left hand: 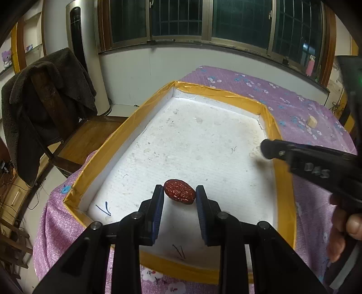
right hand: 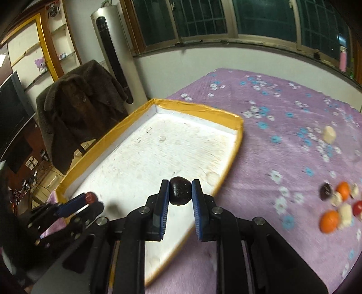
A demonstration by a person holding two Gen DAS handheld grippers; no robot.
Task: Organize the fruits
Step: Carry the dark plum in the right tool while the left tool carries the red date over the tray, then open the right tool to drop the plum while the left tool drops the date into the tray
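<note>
left gripper: pitched down over tray near edge, clamped on red date | right gripper: pitched down over tray right edge, clamped on dark round fruit | loose fruit pile: on purple cloth, right of tray

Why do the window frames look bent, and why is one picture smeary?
Left wrist view: the fisheye lens bows the window; only the right gripper is smeared. Right wrist view: the fruit pile and the cloth streak with motion, while the dark fruit stays sharp.

Both wrist views look down, sharing the tray.
</note>
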